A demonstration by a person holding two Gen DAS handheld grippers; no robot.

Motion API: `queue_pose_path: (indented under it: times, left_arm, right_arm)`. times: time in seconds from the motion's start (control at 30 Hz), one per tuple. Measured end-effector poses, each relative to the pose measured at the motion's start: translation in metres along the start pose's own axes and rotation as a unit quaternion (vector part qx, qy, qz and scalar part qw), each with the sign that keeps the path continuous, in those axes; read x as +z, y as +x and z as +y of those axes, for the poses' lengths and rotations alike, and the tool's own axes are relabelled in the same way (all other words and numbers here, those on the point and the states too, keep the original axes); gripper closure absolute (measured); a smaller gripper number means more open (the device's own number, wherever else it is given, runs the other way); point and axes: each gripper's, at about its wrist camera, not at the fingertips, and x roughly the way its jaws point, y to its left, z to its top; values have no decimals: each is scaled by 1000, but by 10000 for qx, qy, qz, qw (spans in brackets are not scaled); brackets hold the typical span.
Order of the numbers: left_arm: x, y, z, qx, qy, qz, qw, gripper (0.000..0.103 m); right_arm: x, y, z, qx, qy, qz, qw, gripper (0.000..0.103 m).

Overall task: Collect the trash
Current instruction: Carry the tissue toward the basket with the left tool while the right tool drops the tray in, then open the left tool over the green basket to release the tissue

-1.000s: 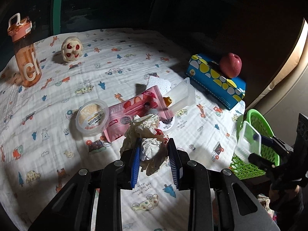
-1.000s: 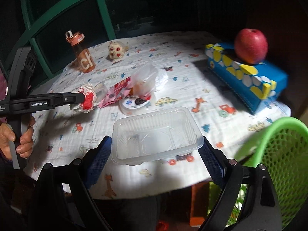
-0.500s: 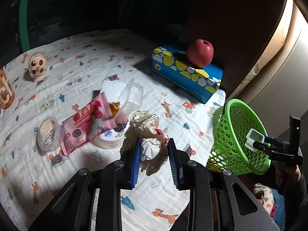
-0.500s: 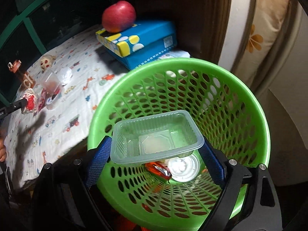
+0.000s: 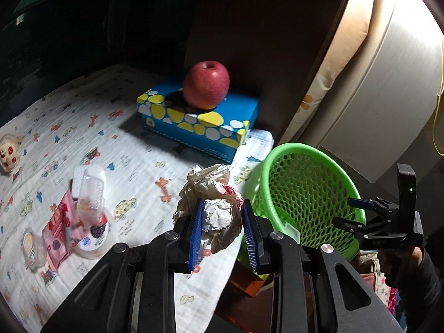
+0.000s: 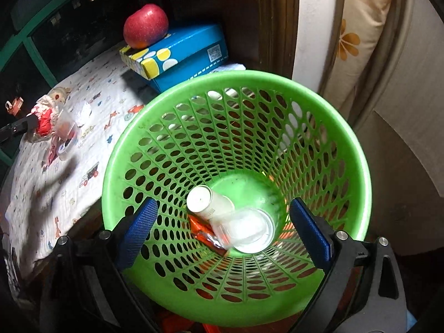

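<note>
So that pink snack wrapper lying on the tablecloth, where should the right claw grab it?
Take the pink wrapper by its bare near end, coming down from above. It lies flat, so pinch across its narrow width. The clear cup sits on its far end beside the round lid, so keep away from that end.

Glossy green plastic mesh basket (image 6: pixel 347 138), crinkled foil-and-paper wad (image 5: pixel 213 208), soft printed cloth (image 5: pixel 83 138)

The room is dark, and one strong light falls on the tablecloth (image 5: pixel 83 144) and the green basket (image 6: pixel 358 166). Dark shadows lie on the cloth. Something pale in the basket, maybe a plastic tub (image 6: pixel 247 230), looks smeared. The picture edges bend and go black.
</note>
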Motion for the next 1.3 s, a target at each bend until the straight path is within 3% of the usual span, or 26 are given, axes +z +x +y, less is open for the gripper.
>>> queue_pose_path:
  times: [0.4, 0.77, 0.87, 0.93, 0.97, 1.3]
  left_arm:
    - [12, 55, -92, -562, 698, 504, 9947, 76]
    - [-6, 93, -133, -755, 947, 1033, 9872, 75]
    - [-8, 98, -138, -802, 943, 1101, 9862, 72]
    - [-10, 101, -139, -826, 922, 1140, 9857, 57]
    - [-10, 102, -139, -833, 907, 1140, 9858, 55]
    - [-15, 81, -122, -880, 735, 954, 9888, 44]
  right_arm:
    - [-13, -52, -14, -143, -27, -547, 9984, 8]
    - [-33, -66, -32, -140, 229, -663, 9974, 8]
    - [-35, -67, -35, -127, 292, -674, 9972, 8]
    - [-37, -67, -37, -109, 328, -689, 9970, 8]
    - [-38, -68, -37, -95, 343, -690, 9970, 8]
    - [-36, -65, -24, 41, 263, -678, 9973, 8]
